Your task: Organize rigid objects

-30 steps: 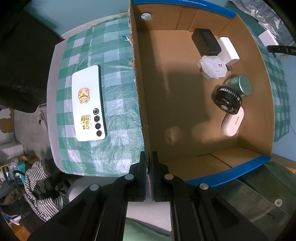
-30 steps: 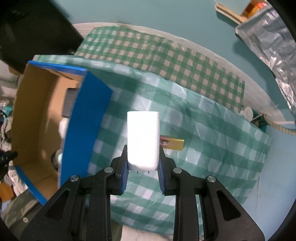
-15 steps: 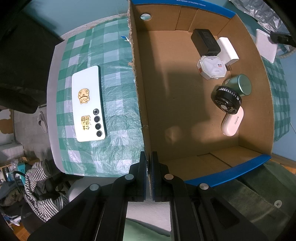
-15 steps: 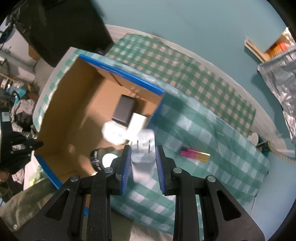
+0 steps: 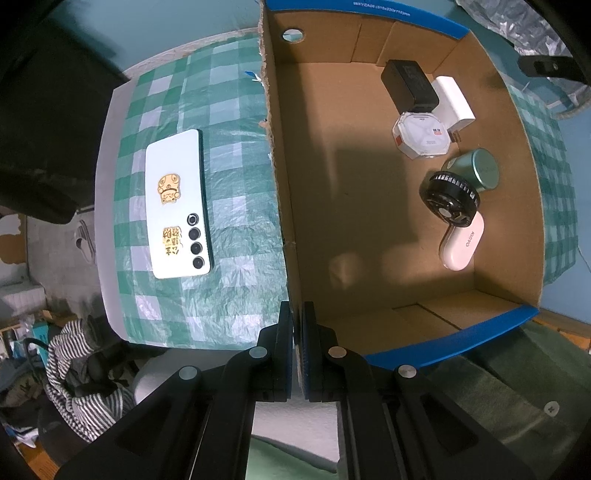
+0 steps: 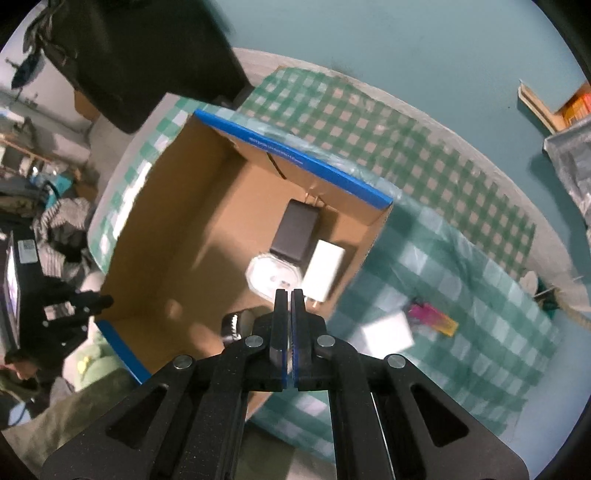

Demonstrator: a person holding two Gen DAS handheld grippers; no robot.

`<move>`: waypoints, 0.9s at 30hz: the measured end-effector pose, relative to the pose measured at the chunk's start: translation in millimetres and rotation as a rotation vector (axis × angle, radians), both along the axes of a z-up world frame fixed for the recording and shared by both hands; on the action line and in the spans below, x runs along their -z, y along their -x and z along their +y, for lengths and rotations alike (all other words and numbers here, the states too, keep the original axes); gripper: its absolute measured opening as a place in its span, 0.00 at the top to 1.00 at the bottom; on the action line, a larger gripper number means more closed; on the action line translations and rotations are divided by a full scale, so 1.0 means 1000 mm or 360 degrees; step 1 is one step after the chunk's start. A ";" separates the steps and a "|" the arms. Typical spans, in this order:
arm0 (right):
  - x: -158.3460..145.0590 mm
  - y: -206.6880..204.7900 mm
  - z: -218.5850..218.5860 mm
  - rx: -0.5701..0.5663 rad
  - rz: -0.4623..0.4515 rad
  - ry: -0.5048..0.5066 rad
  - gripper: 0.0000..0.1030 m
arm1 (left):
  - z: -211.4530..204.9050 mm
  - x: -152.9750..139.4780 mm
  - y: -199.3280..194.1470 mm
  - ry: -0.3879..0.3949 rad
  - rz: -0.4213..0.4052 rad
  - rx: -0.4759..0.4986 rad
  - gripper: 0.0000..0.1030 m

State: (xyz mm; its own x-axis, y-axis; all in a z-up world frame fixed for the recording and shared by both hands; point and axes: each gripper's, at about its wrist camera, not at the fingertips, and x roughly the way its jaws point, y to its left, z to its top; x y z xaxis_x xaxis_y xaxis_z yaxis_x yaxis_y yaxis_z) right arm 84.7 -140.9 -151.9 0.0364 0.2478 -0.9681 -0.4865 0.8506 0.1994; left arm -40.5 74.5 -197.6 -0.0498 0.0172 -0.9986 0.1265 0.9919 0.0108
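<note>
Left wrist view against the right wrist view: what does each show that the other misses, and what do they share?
Only the left wrist view: a white phone lying on the checked cloth beside the box, and a green tin inside it. Only the right wrist view: a blurred white block and a pink-and-yellow item on the cloth outside the box. Both: the cardboard box holding a black adapter, a white adapter and an octagonal white case.
</note>
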 end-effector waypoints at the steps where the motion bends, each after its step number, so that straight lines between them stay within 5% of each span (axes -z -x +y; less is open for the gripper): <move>1: 0.000 0.001 -0.002 0.0007 0.0005 -0.0005 0.98 | 0.000 0.000 0.001 -0.0001 0.0001 0.0001 0.96; 4: 0.000 -0.001 -0.016 0.0077 -0.0007 0.0018 0.96 | 0.000 0.002 0.004 -0.0006 0.0008 0.0003 0.96; 9: 0.000 -0.012 -0.050 0.0244 -0.0018 0.0034 0.62 | -0.002 0.002 0.007 -0.0012 0.0009 0.0009 0.96; 12: 0.001 -0.019 -0.073 0.0342 -0.0028 0.0075 0.51 | -0.002 0.003 0.008 -0.0012 0.0007 0.0010 0.96; 27: 0.065 -0.026 -0.117 0.0734 0.0212 0.0208 0.48 | -0.002 0.002 0.006 -0.0009 0.0001 0.0018 0.96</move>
State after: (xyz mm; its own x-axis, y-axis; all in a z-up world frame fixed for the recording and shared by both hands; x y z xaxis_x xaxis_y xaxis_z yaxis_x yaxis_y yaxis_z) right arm 110.5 -258.2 -216.5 -0.0127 0.1113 -0.9937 -0.0309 0.9933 0.1117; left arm -46.5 72.2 -200.1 -0.0503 0.0236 -0.9985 0.1378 0.9903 0.0165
